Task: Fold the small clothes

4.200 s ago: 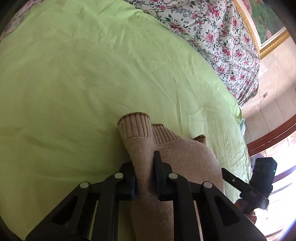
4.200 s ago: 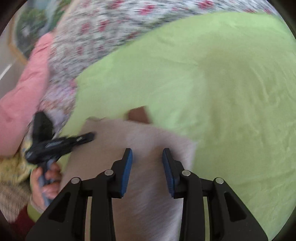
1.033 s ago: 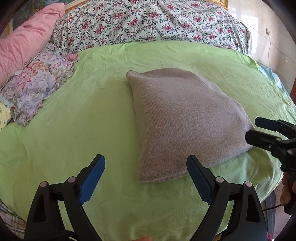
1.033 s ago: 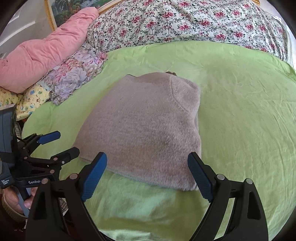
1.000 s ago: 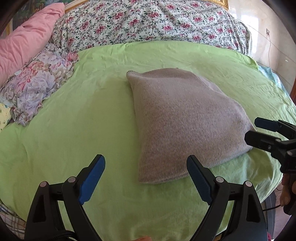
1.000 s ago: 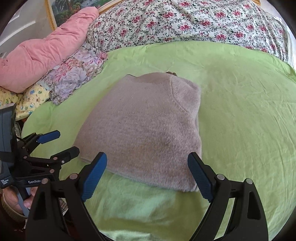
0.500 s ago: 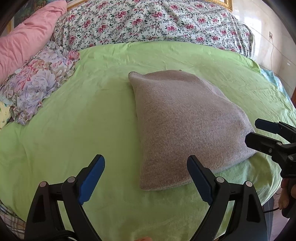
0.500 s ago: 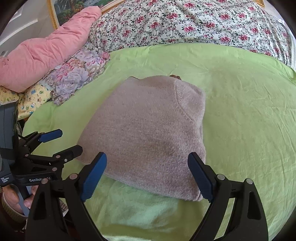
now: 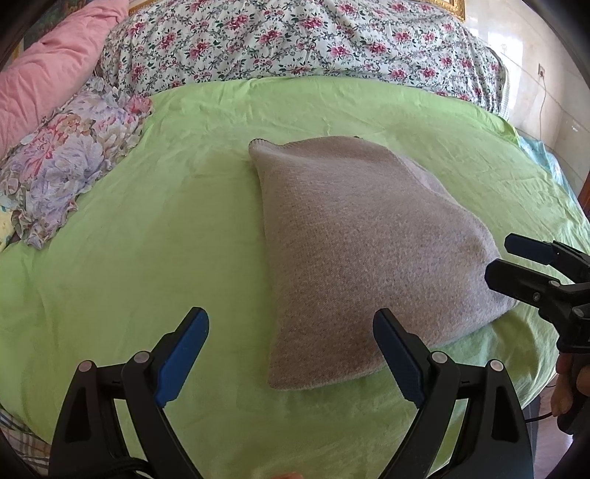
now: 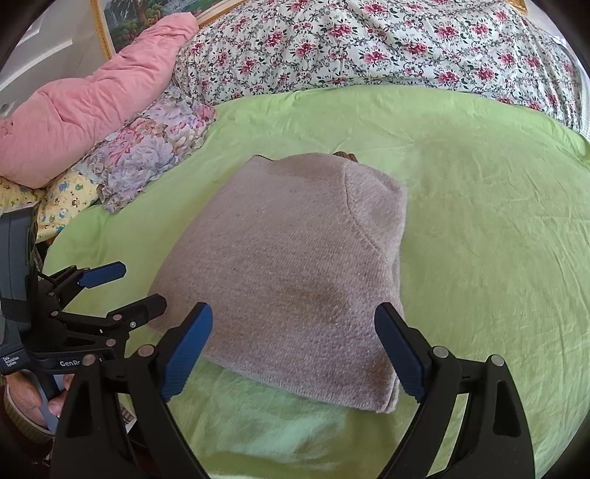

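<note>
Sweater (image 9: 365, 254), one, folded on green sheet (image 9: 147, 258); left gripper (image 9: 291, 353) and right gripper (image 10: 293, 350) agape, empty; perhaps three pillows far left.

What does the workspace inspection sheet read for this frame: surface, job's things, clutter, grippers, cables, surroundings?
Surface: light green bed sheet, lightly wrinkled.
Job's things: grey-beige knitted sweater, folded into a compact bundle, lying mid-sheet; a brown bit peeks out at its far edge.
Clutter: pastel floral pillow and pink quilted duvet at the sheet's left edge.
Grippers: left gripper and right gripper, jaws wide apart, holding nothing, both at the sweater's near edge.
Cables: thin wire on the tiled wall.
Surroundings: rose-patterned white bedspread behind; gold-framed picture.
</note>
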Action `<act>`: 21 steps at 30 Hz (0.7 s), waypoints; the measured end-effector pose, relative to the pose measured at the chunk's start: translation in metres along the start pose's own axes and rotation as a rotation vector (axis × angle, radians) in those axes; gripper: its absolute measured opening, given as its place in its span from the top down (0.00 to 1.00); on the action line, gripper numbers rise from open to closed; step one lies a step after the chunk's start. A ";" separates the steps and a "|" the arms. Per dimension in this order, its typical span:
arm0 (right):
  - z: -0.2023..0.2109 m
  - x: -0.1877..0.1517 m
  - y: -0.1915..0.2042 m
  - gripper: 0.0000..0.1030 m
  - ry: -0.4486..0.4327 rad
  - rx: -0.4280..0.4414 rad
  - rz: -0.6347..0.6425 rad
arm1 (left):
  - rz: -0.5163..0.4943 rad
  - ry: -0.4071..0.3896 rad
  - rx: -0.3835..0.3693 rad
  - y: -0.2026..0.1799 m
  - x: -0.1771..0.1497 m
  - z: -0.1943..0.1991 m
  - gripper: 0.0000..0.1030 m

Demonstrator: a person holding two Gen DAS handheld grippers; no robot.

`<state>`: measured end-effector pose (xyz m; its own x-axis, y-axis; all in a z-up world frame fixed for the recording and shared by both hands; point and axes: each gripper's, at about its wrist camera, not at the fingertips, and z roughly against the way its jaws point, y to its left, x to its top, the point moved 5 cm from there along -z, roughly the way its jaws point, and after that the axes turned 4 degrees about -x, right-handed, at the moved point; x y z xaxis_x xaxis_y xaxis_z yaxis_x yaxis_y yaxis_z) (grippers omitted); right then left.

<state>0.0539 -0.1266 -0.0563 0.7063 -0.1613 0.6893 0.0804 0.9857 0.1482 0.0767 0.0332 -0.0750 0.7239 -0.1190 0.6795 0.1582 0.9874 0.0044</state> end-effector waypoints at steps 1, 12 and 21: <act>0.000 -0.001 0.001 0.13 0.000 -0.002 -0.001 | 0.001 0.000 -0.001 -0.001 0.000 0.001 0.11; -0.005 0.012 -0.006 0.13 0.011 0.003 0.008 | 0.010 -0.017 -0.010 -0.005 0.011 0.006 0.11; -0.016 0.021 -0.012 0.13 0.032 0.015 0.004 | 0.014 -0.008 -0.012 -0.009 0.016 0.002 0.11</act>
<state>0.0788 -0.1406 -0.0551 0.7289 -0.1549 0.6669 0.0671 0.9855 0.1556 0.0852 0.0227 -0.0624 0.7209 -0.1043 0.6852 0.1562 0.9876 -0.0139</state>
